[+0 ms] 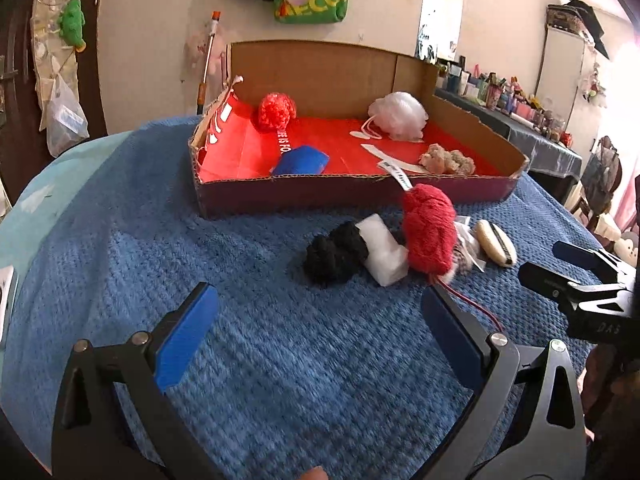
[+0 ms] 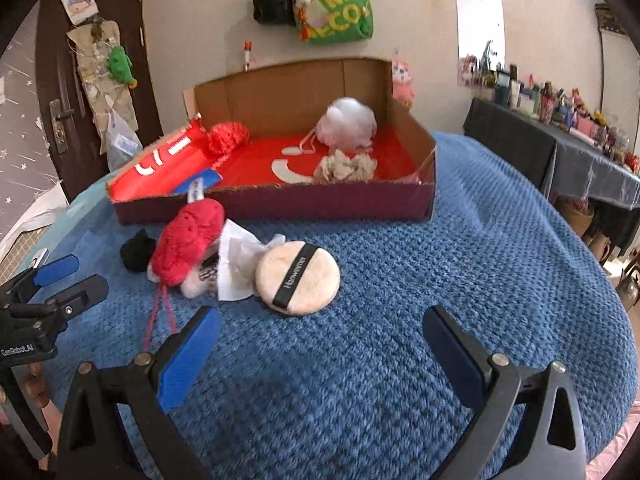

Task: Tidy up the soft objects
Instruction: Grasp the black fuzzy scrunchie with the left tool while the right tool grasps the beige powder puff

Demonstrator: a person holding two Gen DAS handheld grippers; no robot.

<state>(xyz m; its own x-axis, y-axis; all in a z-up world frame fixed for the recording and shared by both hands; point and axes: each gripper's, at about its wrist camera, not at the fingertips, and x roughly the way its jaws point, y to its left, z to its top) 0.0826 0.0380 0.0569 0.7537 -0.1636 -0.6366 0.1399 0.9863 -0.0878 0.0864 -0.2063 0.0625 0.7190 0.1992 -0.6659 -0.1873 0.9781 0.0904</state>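
Both grippers hang wide apart and empty over the blue blanket: left gripper facing the pile, right gripper with bare blanket ahead and to its right. Cardboard box, low front wall, sits just beyond the pile and already holds a white pouf. Outside it, the red yarn ball lies touching the white sponge; the powder puff lies beside them, its strap lettering too blurred to read. The green bag on the wall shows "MEG".

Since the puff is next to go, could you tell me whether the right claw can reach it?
Probably yes: the right claw is open, and the round puff lies just ahead on bare blue cloth, only its left edge touching the pile.
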